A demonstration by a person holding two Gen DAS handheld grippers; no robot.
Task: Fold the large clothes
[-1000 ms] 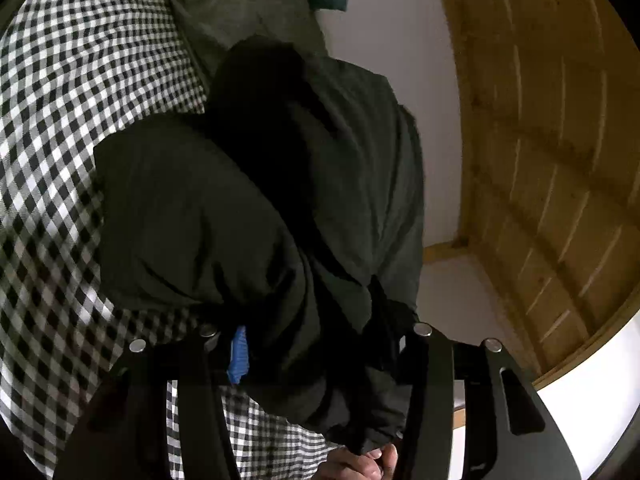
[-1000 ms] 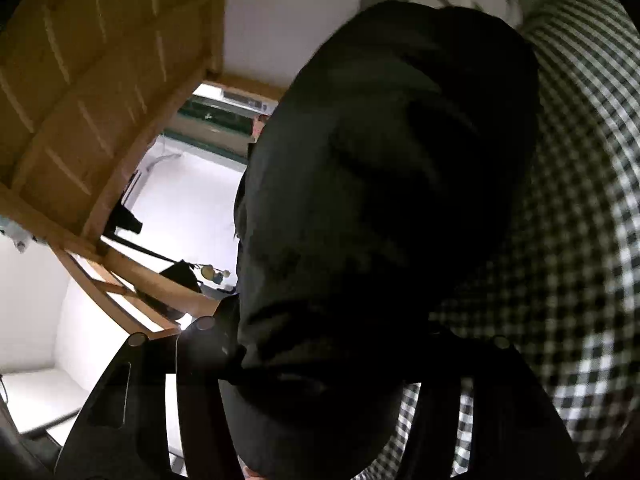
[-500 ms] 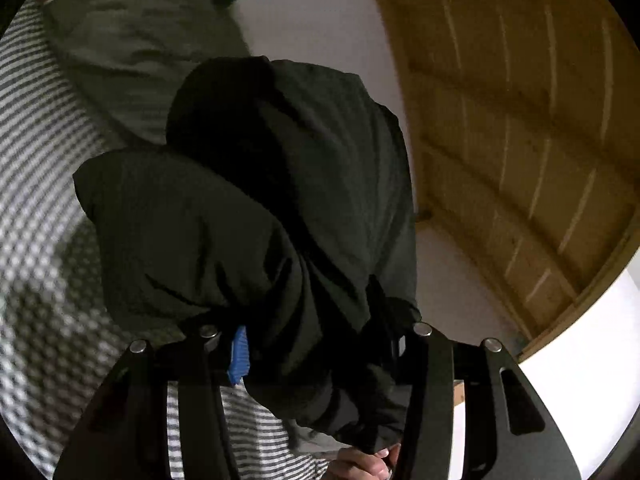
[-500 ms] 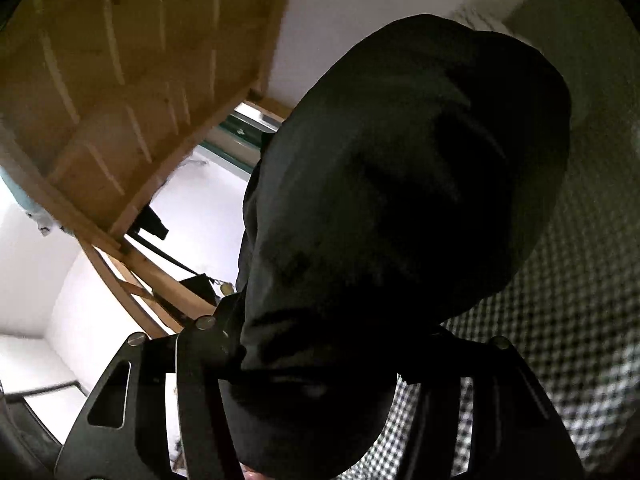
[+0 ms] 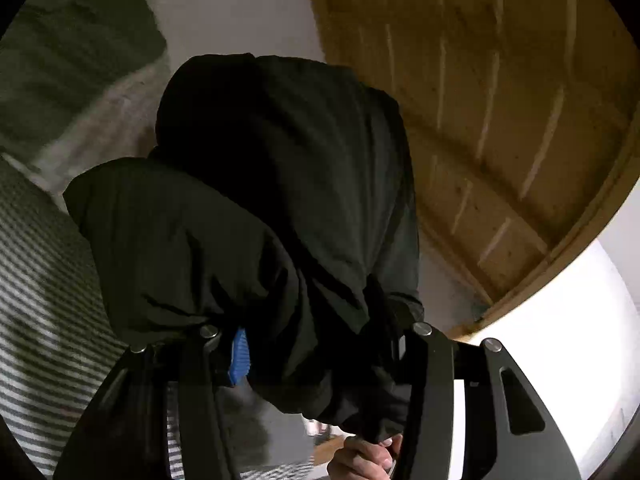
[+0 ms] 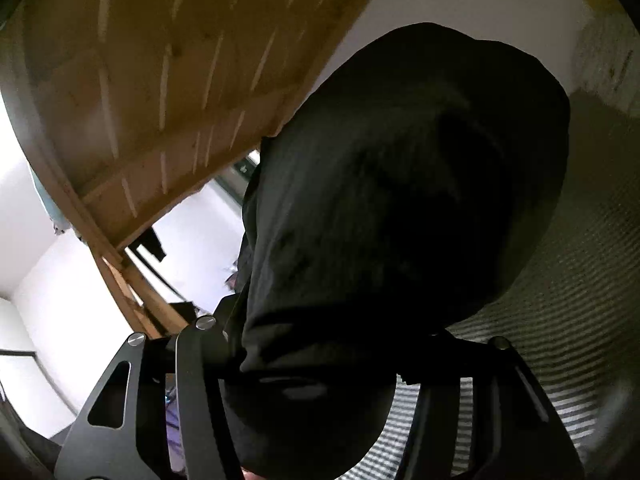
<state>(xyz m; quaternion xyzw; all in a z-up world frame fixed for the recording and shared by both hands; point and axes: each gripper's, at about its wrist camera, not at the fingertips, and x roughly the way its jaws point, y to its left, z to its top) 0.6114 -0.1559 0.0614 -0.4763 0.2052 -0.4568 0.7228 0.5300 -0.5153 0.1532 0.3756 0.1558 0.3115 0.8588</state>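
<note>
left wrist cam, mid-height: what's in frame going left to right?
Checked bedcover → black garment held up in the left gripper → wooden slatted panel → bright white wall at the lower right.

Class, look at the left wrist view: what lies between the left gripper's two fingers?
A thick bunch of the black garment fills the gap of the left gripper, covering most of both fingers. A blue pad peeks out beside it.
</note>
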